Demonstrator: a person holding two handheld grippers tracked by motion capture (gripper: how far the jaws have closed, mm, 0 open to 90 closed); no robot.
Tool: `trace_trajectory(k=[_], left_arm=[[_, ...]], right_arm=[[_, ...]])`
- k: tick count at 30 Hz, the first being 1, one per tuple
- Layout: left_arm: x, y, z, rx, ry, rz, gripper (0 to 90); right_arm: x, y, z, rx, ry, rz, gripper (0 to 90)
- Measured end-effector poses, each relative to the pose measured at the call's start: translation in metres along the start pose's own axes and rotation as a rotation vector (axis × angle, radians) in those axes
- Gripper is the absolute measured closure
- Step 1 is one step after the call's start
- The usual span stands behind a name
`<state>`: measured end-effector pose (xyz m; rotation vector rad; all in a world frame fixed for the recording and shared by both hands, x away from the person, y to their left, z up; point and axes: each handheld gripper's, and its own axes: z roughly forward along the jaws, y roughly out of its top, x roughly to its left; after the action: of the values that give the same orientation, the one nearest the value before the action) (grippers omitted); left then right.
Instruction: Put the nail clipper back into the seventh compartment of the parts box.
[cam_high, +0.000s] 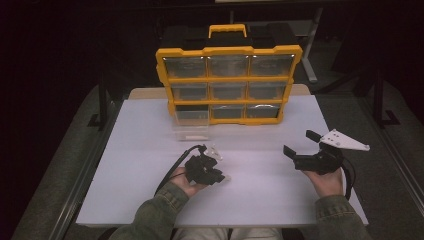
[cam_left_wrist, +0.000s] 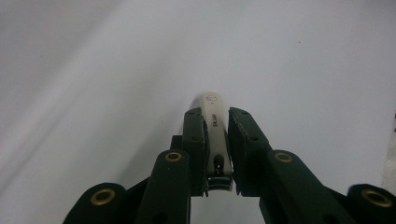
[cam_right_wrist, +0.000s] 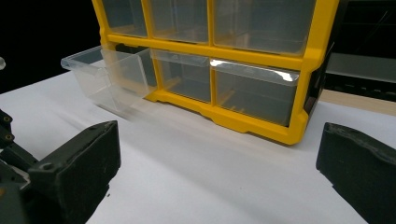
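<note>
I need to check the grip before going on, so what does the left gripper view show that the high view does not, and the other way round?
Left gripper view: the left hand-held gripper is shut on a pale nail clipper, whose tip sticks out past the pads.

High view: the yellow drawer organizer, its clear bottom-left drawer pulled out, and the right hand-held gripper open above the table.

Both: the white table and the left hand-held gripper.
</note>
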<state>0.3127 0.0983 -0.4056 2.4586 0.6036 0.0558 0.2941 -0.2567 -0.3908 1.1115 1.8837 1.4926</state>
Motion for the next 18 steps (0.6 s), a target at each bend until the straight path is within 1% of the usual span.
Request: trace_trajectory(k=[5,12,15,18], left_arm=[[0.004,0.000,-0.008,-0.018,0.004,0.000,77.5],[0.010,0.002,-0.022,-0.044,0.021,-0.006,77.5],[0.012,0.003,-0.027,-0.054,0.021,-0.010,77.5],[0.014,0.004,-0.030,-0.049,0.018,0.004,77.5]], right_arm=[[0.000,0.000,0.001,0.006,0.002,0.001,0.0],[0.000,-0.001,0.001,0.008,0.004,0.003,0.0],[0.000,-0.001,0.001,0.008,0.008,0.005,0.0],[0.000,-0.001,0.002,0.010,0.009,0.004,0.0]])
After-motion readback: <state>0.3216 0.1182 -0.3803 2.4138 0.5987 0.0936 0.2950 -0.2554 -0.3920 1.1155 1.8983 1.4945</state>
